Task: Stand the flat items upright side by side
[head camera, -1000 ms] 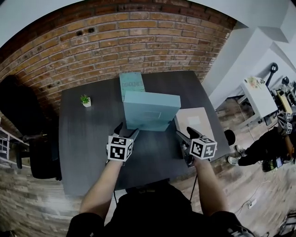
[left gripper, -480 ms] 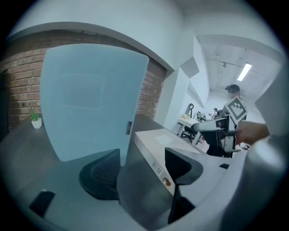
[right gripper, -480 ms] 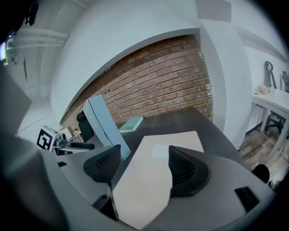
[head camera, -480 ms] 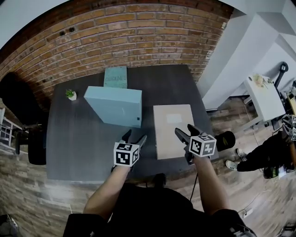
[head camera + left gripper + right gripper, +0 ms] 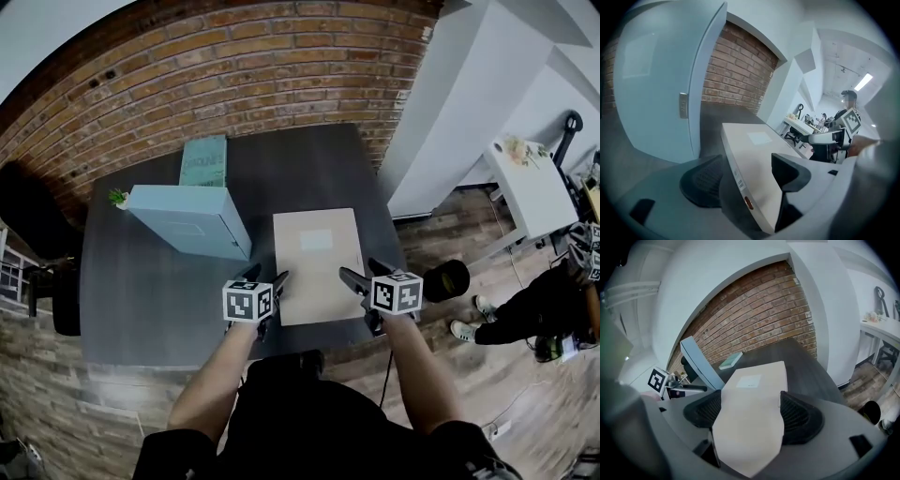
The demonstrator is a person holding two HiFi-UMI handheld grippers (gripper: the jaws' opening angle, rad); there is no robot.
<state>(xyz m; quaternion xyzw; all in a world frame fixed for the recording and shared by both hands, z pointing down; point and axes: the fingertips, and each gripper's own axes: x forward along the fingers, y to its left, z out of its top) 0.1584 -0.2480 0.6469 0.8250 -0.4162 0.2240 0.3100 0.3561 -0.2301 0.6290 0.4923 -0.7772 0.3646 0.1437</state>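
A flat beige box (image 5: pixel 317 253) lies on the dark table (image 5: pixel 141 300), near its front edge. My left gripper (image 5: pixel 266 277) is at the box's near left edge, jaws open, with that edge (image 5: pixel 740 159) between them. My right gripper (image 5: pixel 360 272) is at the near right corner. Its jaws have just been opening and stand open with the beige box (image 5: pixel 750 394) between the pads. A large teal box (image 5: pixel 192 220) stands upright to the left, apart from both grippers. Behind it a thin teal book (image 5: pixel 204 161) lies flat.
A small potted plant (image 5: pixel 117 197) sits at the table's back left. A black chair (image 5: pixel 52 300) stands left of the table. A round black object (image 5: pixel 445 279) is on the floor by the right edge. A person (image 5: pixel 534 300) and a white desk (image 5: pixel 525 183) are further right.
Both grippers have let go of the teal box, which stays upright, and moved right and down to the near end of the beige box.
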